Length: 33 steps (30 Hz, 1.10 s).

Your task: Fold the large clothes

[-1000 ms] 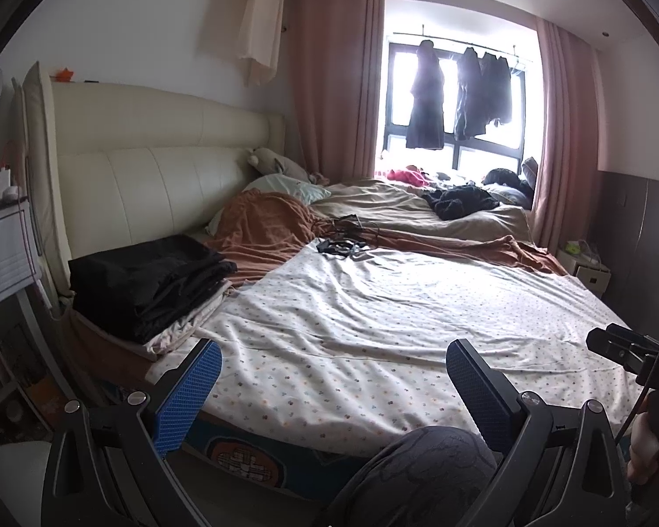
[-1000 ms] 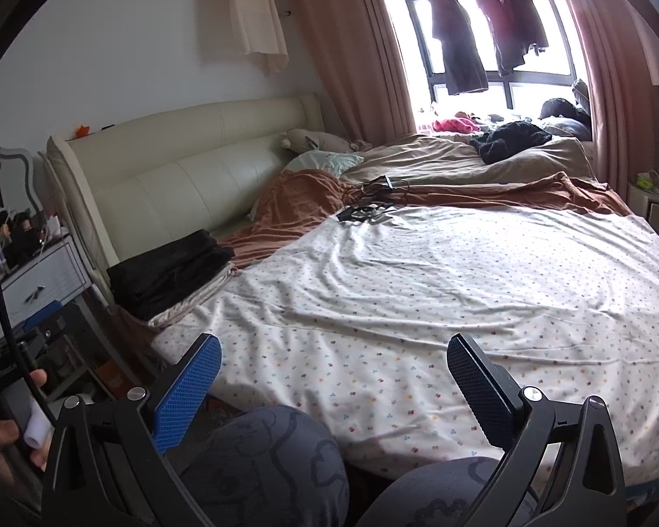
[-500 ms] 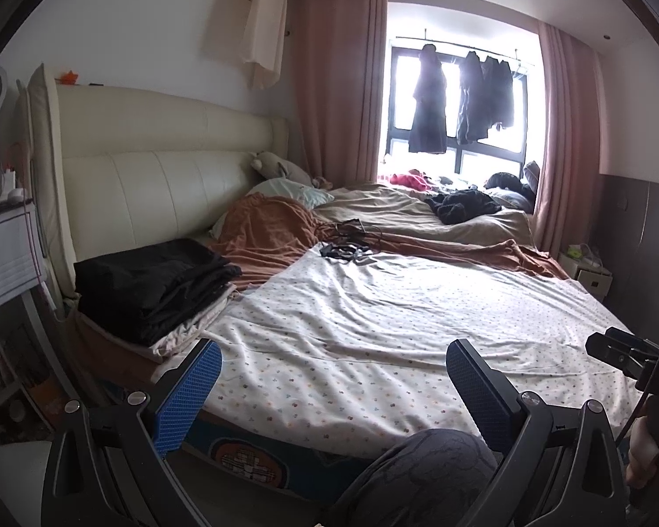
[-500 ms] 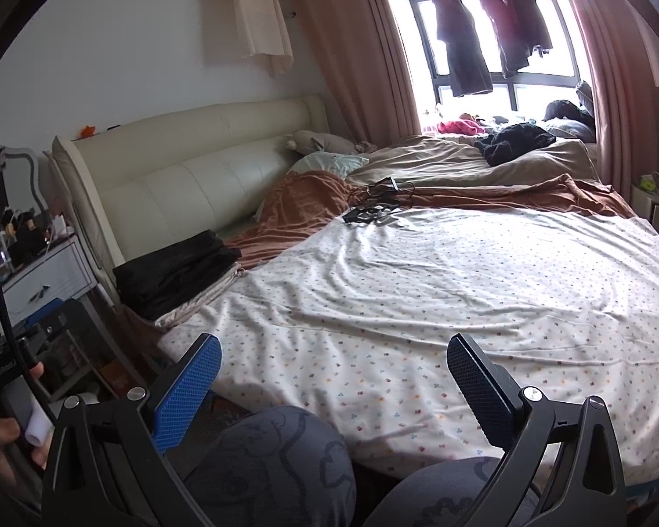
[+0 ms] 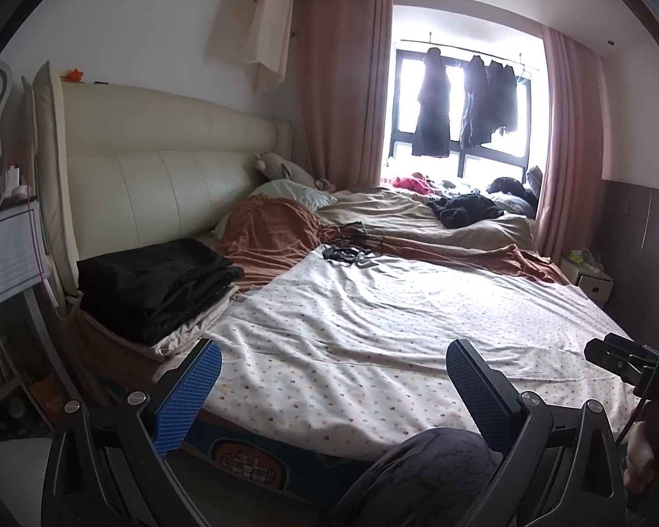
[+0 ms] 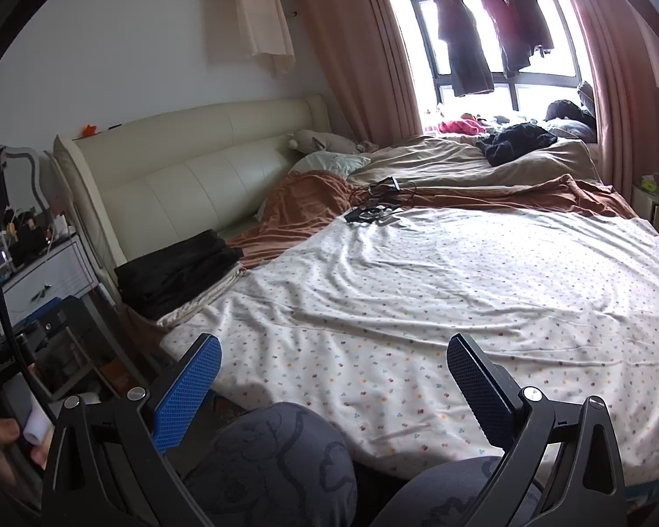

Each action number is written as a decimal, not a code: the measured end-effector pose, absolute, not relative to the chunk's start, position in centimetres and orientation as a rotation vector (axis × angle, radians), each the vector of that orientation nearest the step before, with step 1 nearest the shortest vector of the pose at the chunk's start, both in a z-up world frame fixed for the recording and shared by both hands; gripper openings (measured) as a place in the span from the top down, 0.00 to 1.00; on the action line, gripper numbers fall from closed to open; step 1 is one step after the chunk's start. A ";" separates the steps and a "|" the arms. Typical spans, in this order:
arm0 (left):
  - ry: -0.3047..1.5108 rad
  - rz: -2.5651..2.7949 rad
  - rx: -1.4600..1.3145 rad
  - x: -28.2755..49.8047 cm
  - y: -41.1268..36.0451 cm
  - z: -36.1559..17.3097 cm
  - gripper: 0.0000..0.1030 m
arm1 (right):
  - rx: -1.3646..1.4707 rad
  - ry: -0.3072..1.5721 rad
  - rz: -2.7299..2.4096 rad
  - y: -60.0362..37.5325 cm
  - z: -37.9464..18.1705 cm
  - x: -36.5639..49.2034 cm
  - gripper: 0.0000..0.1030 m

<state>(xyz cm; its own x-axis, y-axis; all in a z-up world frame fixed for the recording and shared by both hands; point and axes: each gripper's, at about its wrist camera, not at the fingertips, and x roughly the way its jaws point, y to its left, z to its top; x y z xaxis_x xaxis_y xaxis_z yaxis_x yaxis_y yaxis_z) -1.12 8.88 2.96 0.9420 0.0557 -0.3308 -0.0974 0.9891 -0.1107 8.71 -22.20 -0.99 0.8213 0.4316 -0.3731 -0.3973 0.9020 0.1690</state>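
A stack of folded black clothes (image 5: 153,285) is seen at 9 o'clock on the bed's corner, atop a beige folded layer. A wrinkled white dotted sheet (image 5: 395,320) covers the bed centre. The left hand-held gripper (image 5: 329,388) and the right hand-held gripper (image 6: 331,388) are held wide apart, empty. Dark garments (image 5: 465,105) hang at the window at 1 o'clock.

Readable only in part: white letters "DAS" on the black body of the right gripper (image 5: 632,364) at the right edge of the left wrist view. Pale lettering too on the black body of the left gripper (image 6: 17,342) at the left edge of the right wrist view, too blurred to make out.
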 end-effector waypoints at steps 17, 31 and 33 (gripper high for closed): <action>0.335 0.079 -0.115 -1.4 8.3 3.0 0.00 | 0.081 0.411 0.443 -22.2 -0.9 8.6 0.00; 0.329 0.088 -0.123 -1.9 8.4 3.0 0.00 | 0.090 0.411 0.441 -21.8 -0.8 8.2 0.00; 0.326 0.087 -0.126 -2.0 8.5 3.0 0.00 | 0.090 0.412 0.441 -21.9 -0.9 8.2 0.00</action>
<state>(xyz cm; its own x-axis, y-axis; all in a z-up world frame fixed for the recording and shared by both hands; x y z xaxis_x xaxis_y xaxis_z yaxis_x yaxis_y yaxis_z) -2.04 8.53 3.04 0.9435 0.0652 -0.3248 -0.1057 0.9884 -0.1088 8.19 -21.87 -0.86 0.8233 0.4321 -0.3680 -0.3963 0.9018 0.1723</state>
